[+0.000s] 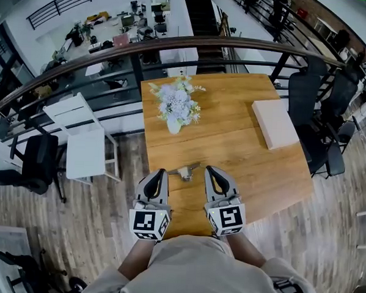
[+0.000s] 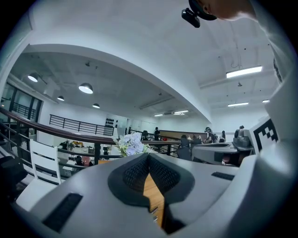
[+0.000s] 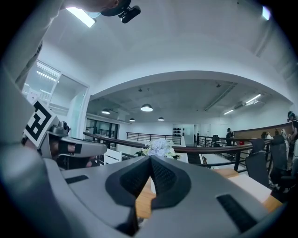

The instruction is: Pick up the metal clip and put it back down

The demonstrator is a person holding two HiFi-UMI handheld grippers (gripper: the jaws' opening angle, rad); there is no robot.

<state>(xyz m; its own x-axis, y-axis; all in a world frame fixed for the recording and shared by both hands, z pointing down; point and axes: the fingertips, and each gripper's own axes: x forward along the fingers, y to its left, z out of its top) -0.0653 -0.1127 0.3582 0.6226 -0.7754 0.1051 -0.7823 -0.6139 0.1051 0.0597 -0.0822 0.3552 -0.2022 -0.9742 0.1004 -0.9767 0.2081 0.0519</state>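
The wooden table (image 1: 244, 152) fills the middle of my head view. A pale flat box (image 1: 275, 123) lies toward its right side and a vase of flowers (image 1: 176, 106) stands near the far edge. My left gripper (image 1: 160, 173) and right gripper (image 1: 210, 171) hang side by side over the near part of the table. Both have their jaws pressed together with nothing between them, and each gripper view shows only bare wood through the slit below the pads. The metal clip (image 1: 185, 172) lies on the table between the two tips, touched by neither as far as I can tell.

My main worry is going down with the jaws closed, because I would shove the clip across the smooth wood instead of taking it.

The grippers are also very near each other. If I open one, it could knock the other, or the idle one could nudge the clip away.

The clip is small and low, so a pinch on one edge could let it twist or spring out.

The flowers stand well apart, and only a long overshoot would reach them.
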